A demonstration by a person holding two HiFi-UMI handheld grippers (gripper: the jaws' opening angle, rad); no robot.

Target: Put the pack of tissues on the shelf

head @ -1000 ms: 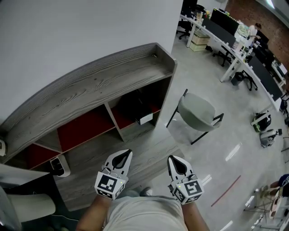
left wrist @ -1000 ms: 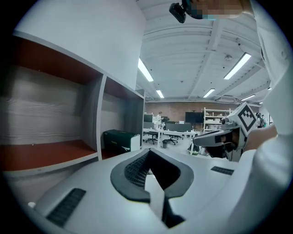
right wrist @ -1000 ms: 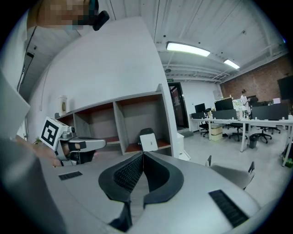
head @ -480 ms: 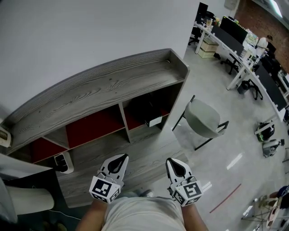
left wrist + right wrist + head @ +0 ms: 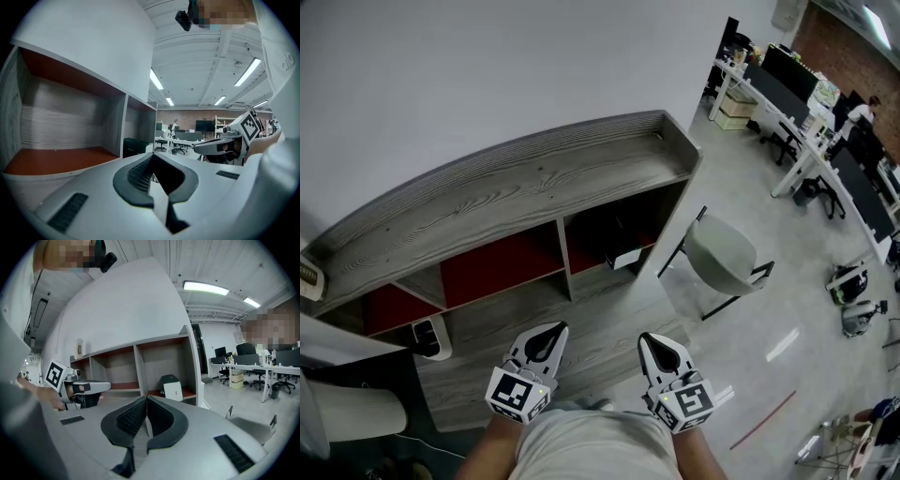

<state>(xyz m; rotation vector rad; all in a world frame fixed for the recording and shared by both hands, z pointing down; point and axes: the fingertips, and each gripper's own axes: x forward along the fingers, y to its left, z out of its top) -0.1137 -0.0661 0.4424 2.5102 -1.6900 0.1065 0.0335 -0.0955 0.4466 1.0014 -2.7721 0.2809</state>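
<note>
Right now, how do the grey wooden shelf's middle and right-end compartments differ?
The middle compartment is empty, its red floor bare; the right-end compartment holds a dark object with a white box in front. The middle one sits between two dividers; the right-end one ends the unit, beside the grey chair. Both have red floors and grey wood walls.
</note>
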